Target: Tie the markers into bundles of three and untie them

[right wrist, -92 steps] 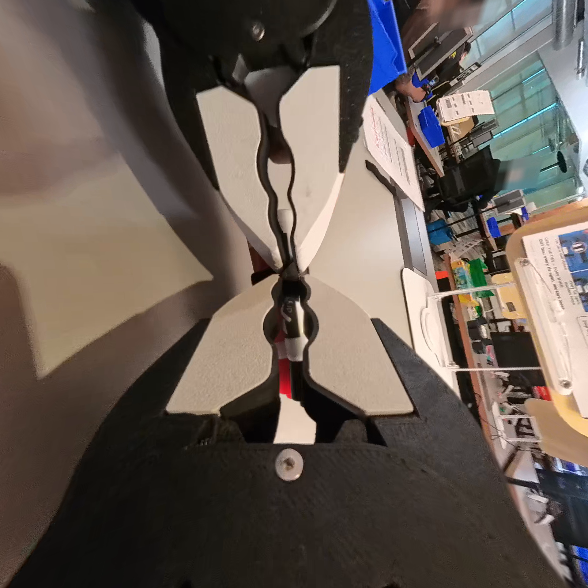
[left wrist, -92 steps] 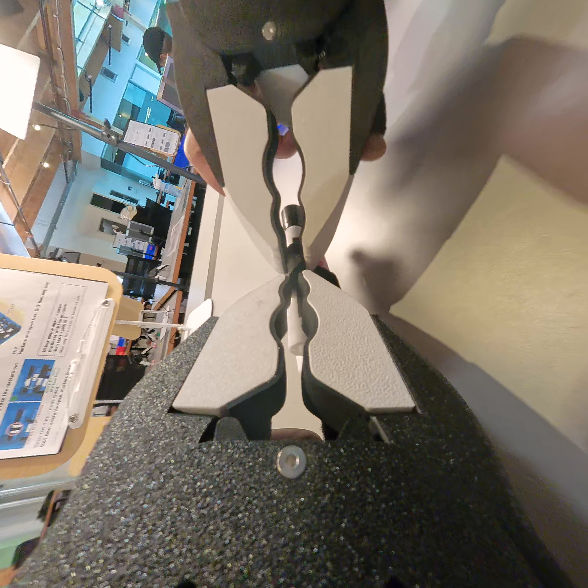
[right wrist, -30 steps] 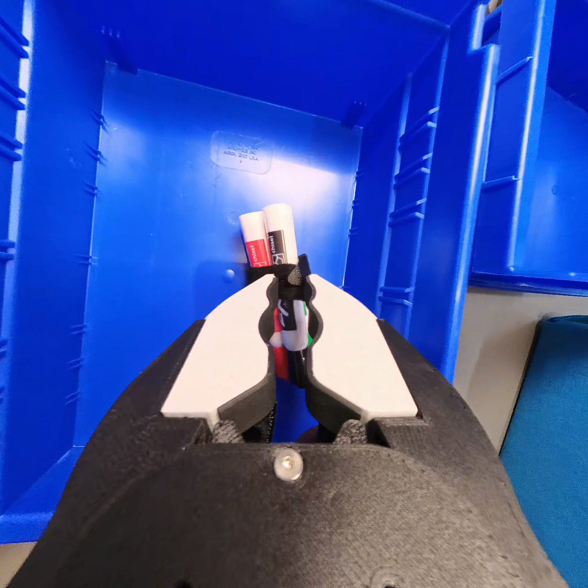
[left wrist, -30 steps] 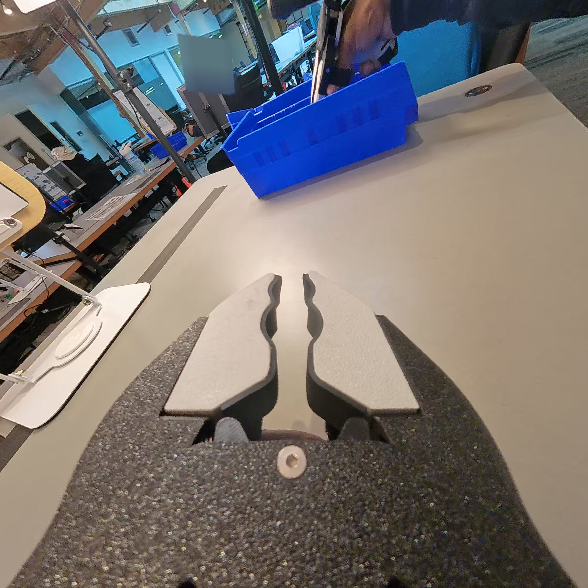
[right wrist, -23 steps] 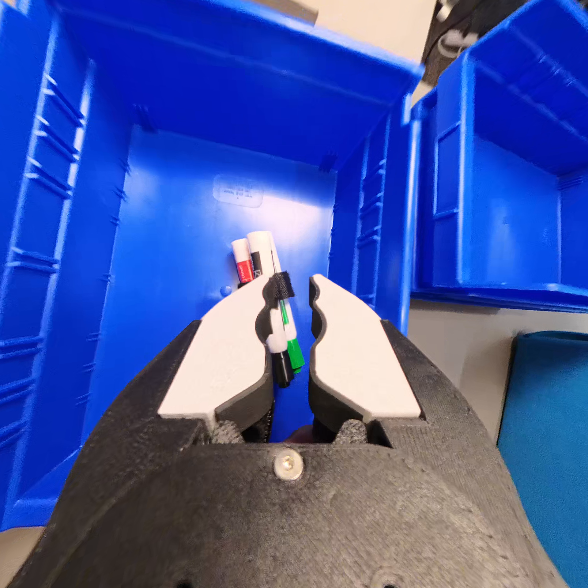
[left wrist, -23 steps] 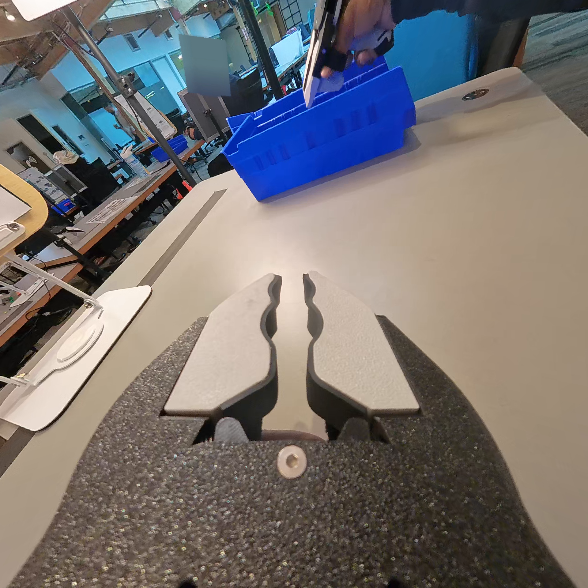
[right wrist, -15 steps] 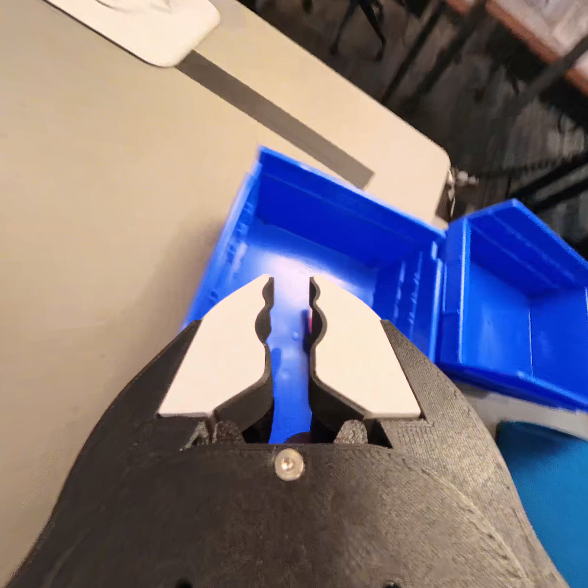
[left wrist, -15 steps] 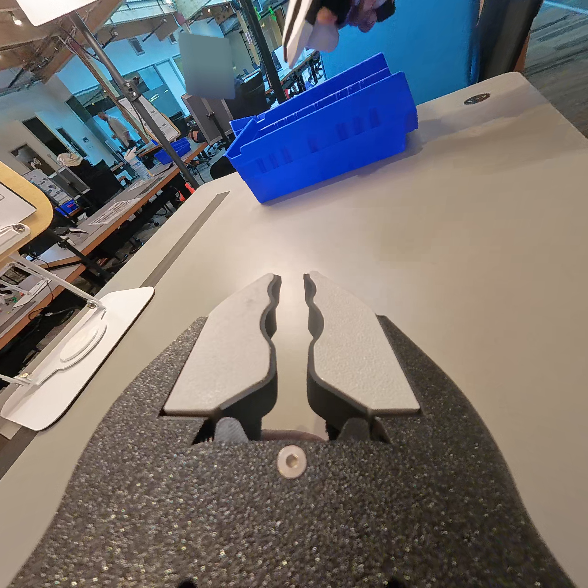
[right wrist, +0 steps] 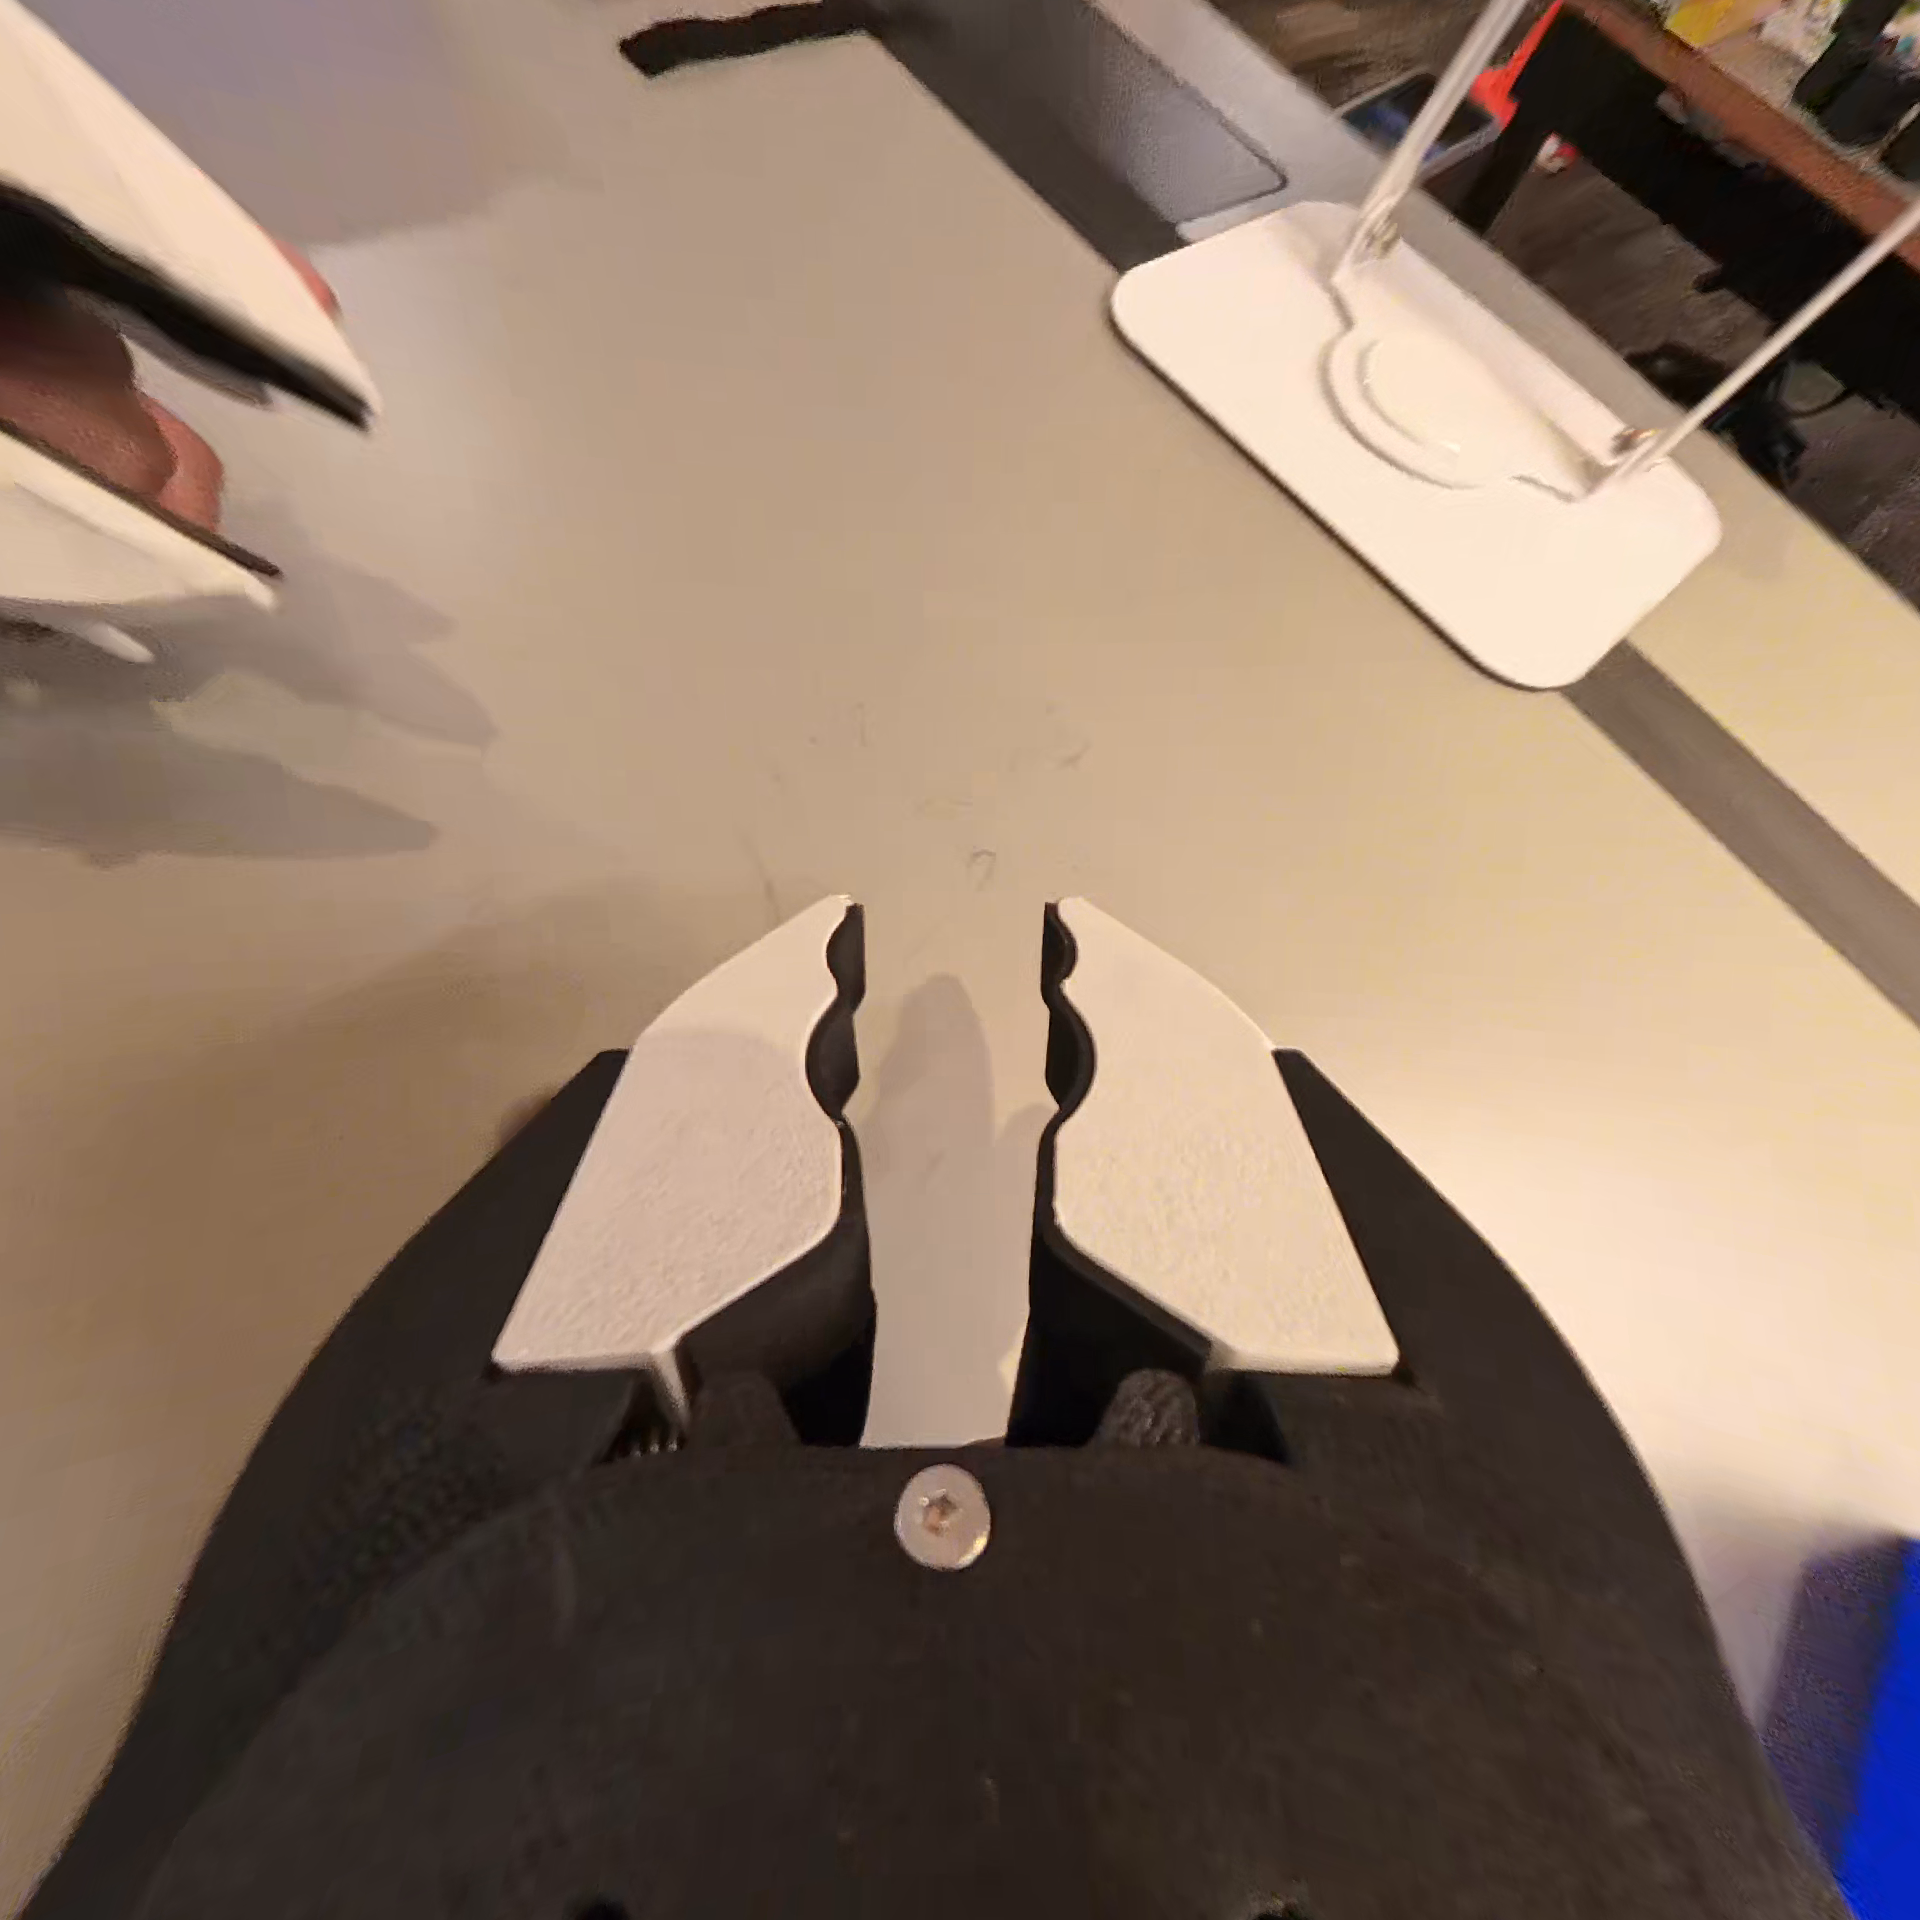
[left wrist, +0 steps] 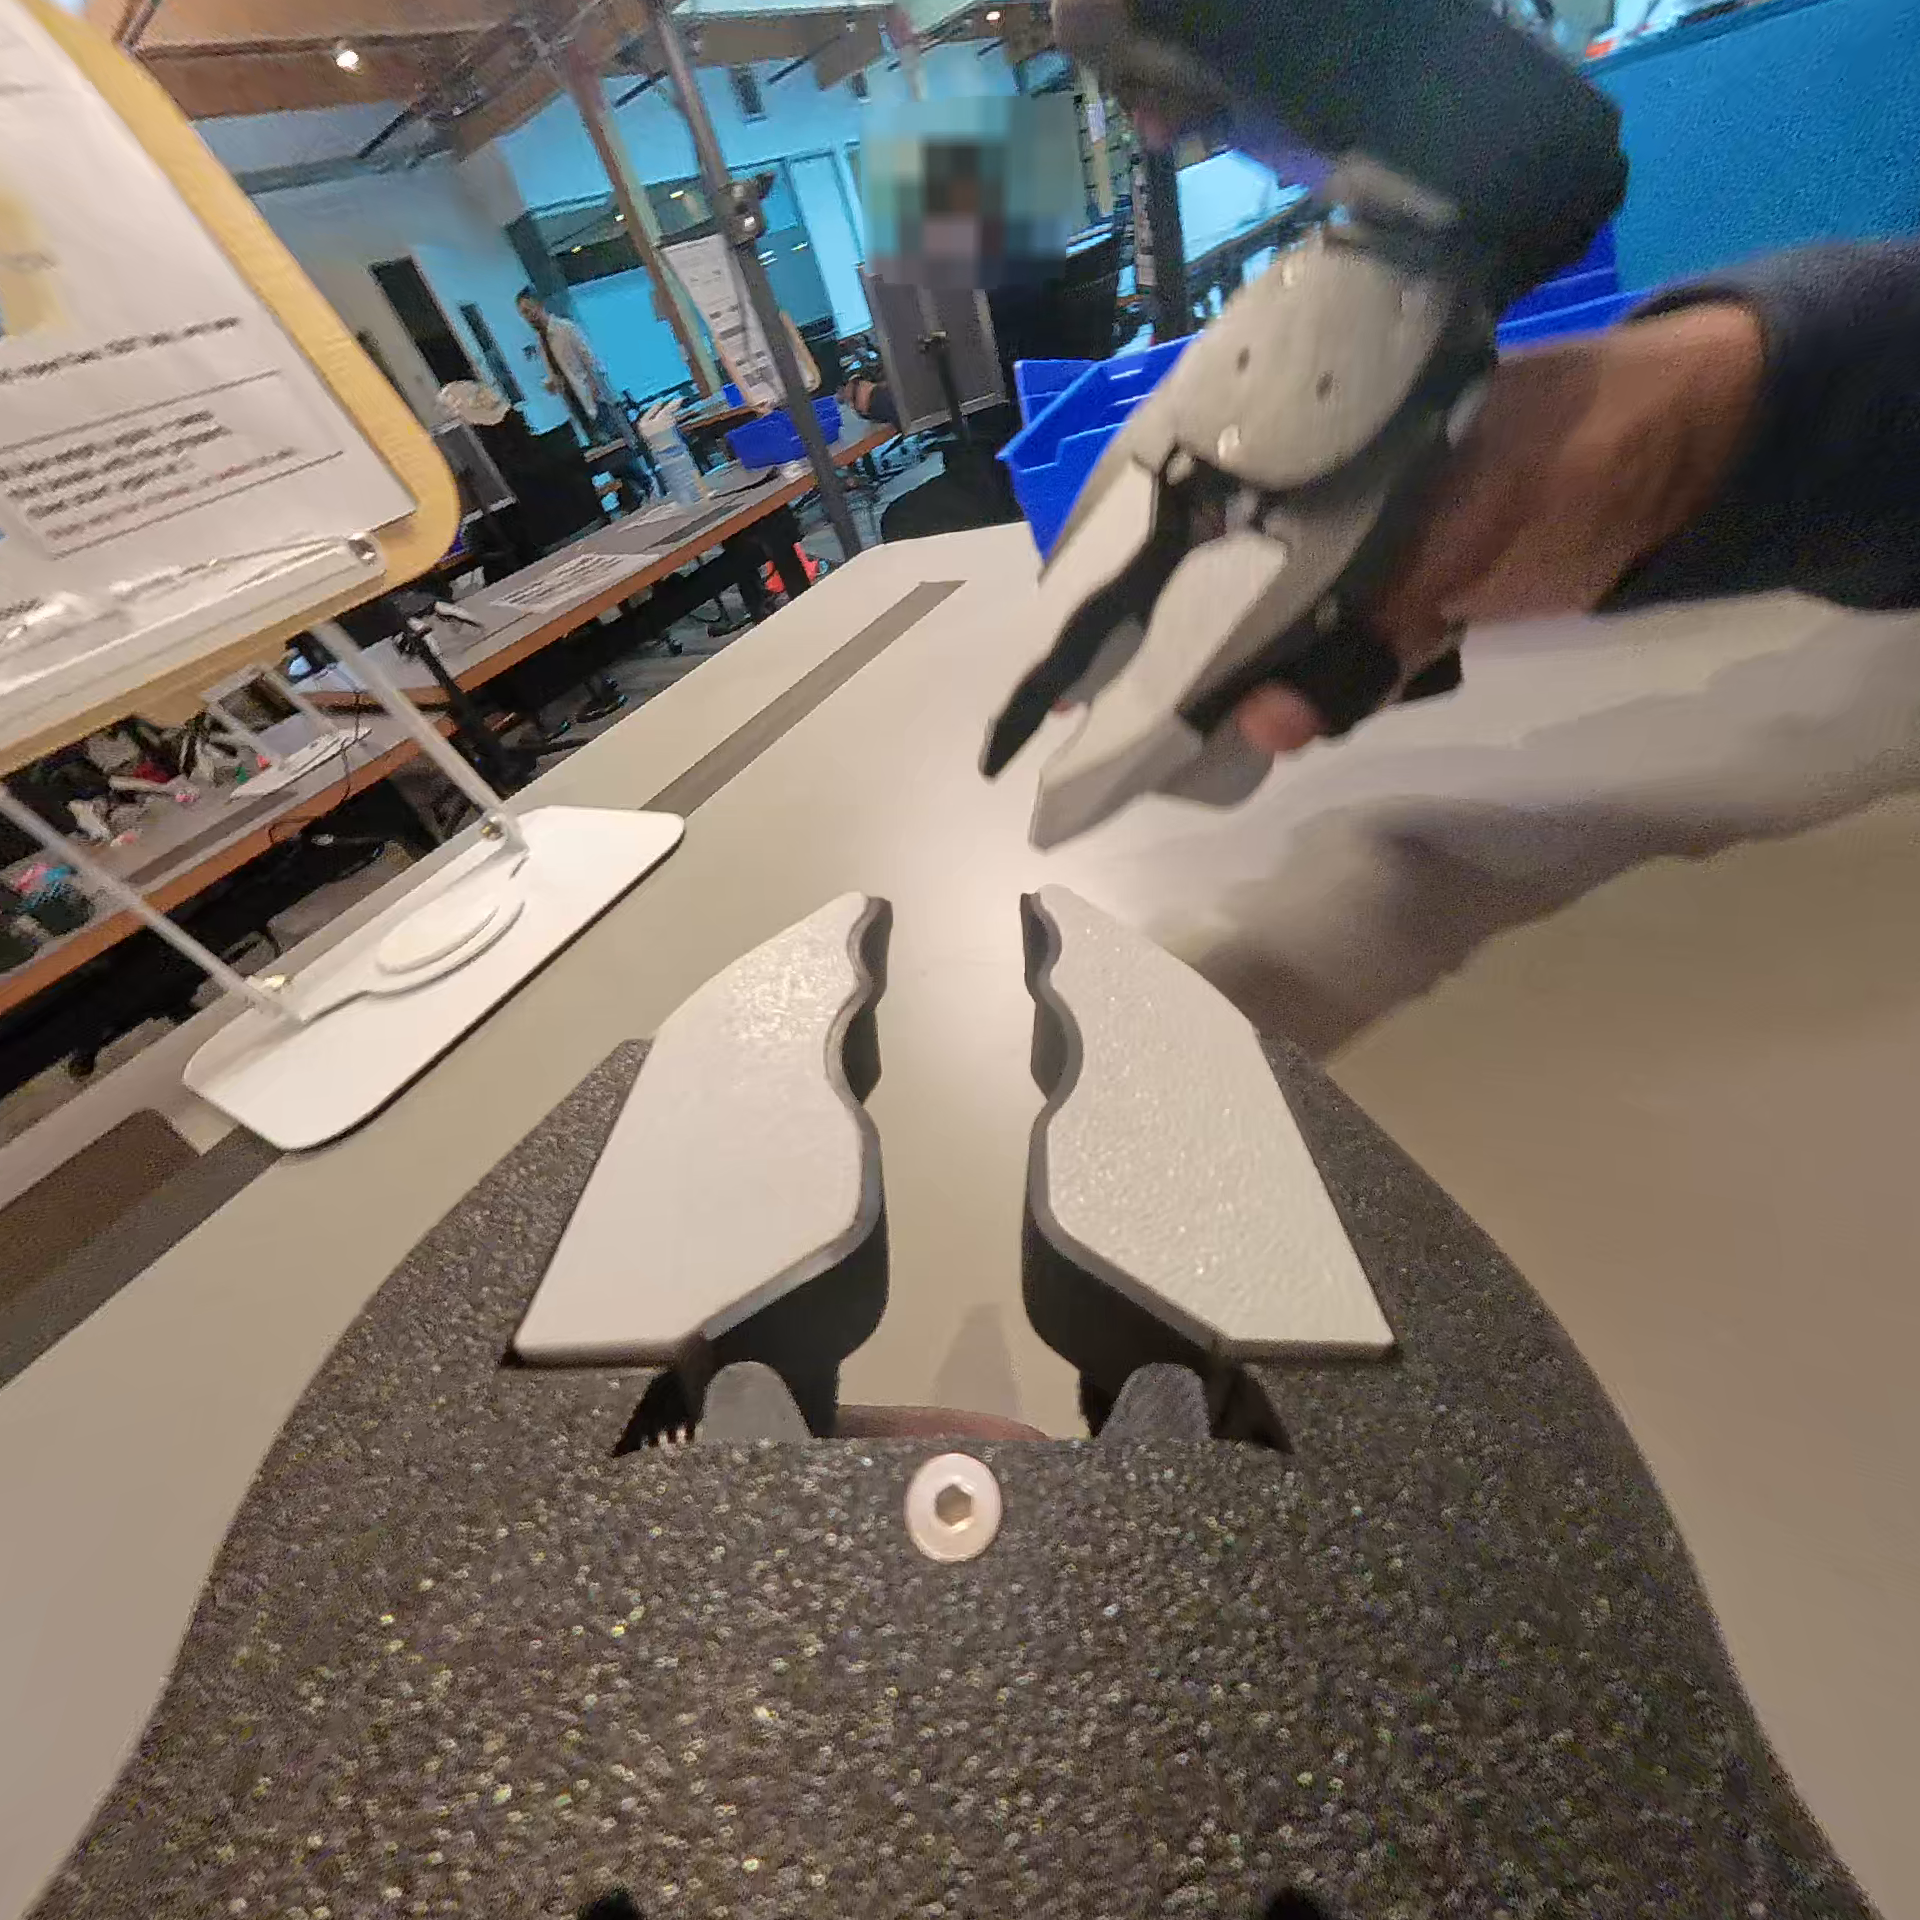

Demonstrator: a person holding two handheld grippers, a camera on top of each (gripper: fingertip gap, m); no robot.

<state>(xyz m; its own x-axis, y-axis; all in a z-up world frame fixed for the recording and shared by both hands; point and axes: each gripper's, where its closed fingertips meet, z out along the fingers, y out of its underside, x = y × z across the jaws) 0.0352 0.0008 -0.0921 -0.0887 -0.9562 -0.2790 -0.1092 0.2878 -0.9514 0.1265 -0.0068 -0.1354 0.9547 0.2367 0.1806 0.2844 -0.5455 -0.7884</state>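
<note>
The tabletop is the largest item on my feeds: pale and matte, with a dark strip running along its far edge and faint scuffs near the middle. I find no markers on any part of the tabletop that either camera covers, so I cannot tell where they are.

A white stand base sits at the far edge just inside the strip, with clear rods rising from it. In the left wrist view the same base carries a tilted wooden board with printed sheets on it.

Blue bins show toward the far right corner, partly hidden behind my right hand; their contents cannot be seen.

My left gripper hovers low over the tabletop, jaws apart with bare surface showing between the pads and nothing held.

My right gripper points down at the middle of the tabletop, jaws likewise apart and holding nothing. In the left wrist view it appears blurred above the tabletop, near the left gripper's tips but not touching them.

A dark strap lies flat near the far edge, well apart from both grippers
</note>
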